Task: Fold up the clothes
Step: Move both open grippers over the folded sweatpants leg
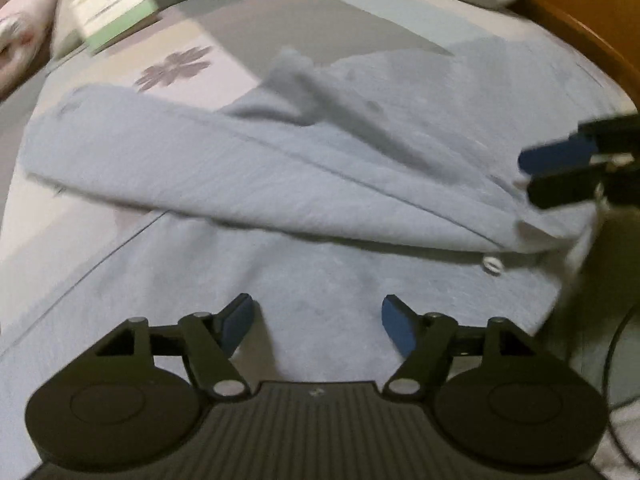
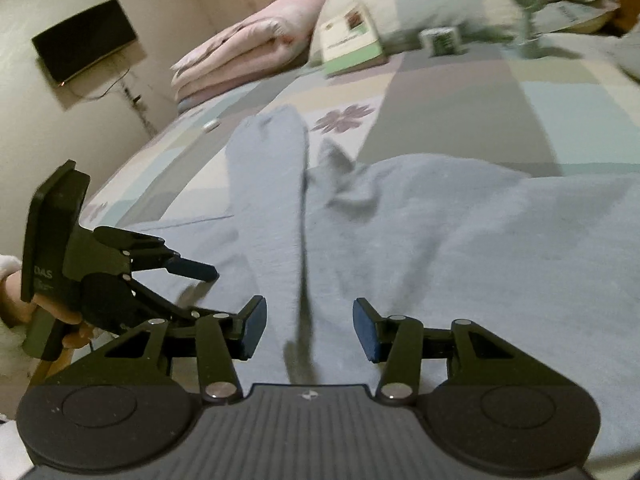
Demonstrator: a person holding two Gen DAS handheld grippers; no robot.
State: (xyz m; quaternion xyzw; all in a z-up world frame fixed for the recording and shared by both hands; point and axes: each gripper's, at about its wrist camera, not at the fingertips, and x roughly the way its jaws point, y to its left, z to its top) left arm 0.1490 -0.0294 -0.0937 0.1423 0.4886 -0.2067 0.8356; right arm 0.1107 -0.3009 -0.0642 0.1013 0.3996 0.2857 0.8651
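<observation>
Above the near part of the bed, the left gripper (image 1: 318, 322) hangs with its fingers spread, holding nothing, over a light blue shirt (image 1: 360, 152). The right gripper (image 2: 310, 328) is spread too and empty, just right of it. The shirt lies flat on the patchwork bedspread (image 2: 460, 80), one sleeve (image 2: 268, 168) folded across the body. Far beyond sit a book (image 2: 352, 40), a small fan (image 2: 526, 12) and a folded pink quilt (image 2: 248, 52).

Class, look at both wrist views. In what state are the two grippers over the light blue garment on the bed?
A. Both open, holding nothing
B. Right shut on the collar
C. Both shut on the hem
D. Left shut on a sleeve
A: the left gripper and the right gripper both show their fingers spread apart, with only the flat light blue garment visible in the gaps.
</observation>
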